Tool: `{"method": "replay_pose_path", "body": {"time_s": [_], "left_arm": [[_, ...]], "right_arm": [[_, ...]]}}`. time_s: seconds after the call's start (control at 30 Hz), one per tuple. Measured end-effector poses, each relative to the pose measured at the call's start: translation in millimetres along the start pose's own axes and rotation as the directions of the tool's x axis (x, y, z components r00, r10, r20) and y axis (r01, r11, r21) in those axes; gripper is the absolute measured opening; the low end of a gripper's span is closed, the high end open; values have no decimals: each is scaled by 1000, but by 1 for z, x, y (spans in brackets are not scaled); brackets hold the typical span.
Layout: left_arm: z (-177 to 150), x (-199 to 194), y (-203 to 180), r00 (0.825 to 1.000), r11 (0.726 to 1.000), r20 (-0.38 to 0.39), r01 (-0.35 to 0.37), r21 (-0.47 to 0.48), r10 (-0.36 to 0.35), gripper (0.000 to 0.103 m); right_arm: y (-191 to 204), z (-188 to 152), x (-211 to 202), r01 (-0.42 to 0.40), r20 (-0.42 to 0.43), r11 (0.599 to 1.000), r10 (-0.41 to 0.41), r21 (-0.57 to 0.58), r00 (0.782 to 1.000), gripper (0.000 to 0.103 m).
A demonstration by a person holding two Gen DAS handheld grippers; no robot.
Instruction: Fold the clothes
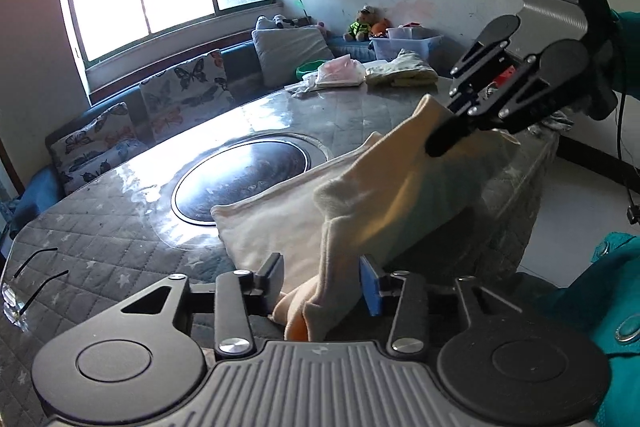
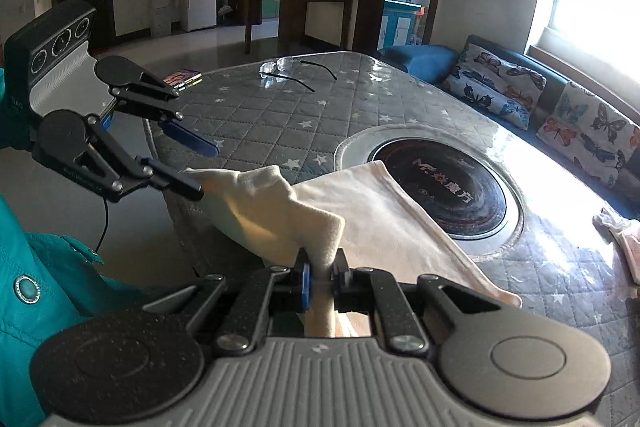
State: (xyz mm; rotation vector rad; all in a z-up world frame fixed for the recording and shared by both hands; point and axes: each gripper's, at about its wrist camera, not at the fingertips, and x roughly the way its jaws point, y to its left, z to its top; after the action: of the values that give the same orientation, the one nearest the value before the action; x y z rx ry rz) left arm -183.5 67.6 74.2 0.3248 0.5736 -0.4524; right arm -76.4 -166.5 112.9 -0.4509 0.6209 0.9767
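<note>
R tongs pinching cream cloth

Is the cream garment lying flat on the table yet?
No. The cream fleece garment is partly lifted: its near edge hangs between both grippers, the rest lies on the quilted table.

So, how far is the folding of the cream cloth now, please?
Done: at the far table end lie folded clothes. In hand: the right gripper is shut on the cream cloth; the left gripper is open around its lifted edge, not clamping. Left: the cloth, half on the table, is not yet folded.
</note>
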Motion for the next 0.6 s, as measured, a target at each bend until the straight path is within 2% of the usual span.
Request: {"method": "replay_pose_path", "body": {"time_s": [0.1,0.17,0.33,0.4,0.43,0.47,0.53,0.6], "left_arm": [[-4,4,-6,1000,1000,-15,-4,22,5,48],[-6,8,-10,999,998,-28,-32,54,33,51],[-11,25,-12,995,994,-78,-56,90,63,51],[-13,30,-11,994,993,-88,-57,108,67,41],[-13,31,-10,994,993,-87,-55,108,65,28],[-13,32,-8,995,993,-85,-53,103,61,20],[-10,33,-5,996,994,-68,-54,99,61,14],[-6,33,-2,997,993,-49,-58,105,63,12]], "right_arm": [[1,1,-1,6,2,1000,-6,0,1000,9],[1,0,-2,7,0,1000,-7,2,1000,9],[2,0,-2,10,1,1000,-10,4,1000,9],[1,0,-1,12,3,1000,-12,7,1000,9],[1,0,-1,13,3,1000,-13,9,1000,9],[0,0,-1,14,4,1000,-15,12,1000,9],[-4,0,-1,19,6,1000,-19,17,1000,9],[-9,1,0,26,8,999,-26,24,1000,9]]}}
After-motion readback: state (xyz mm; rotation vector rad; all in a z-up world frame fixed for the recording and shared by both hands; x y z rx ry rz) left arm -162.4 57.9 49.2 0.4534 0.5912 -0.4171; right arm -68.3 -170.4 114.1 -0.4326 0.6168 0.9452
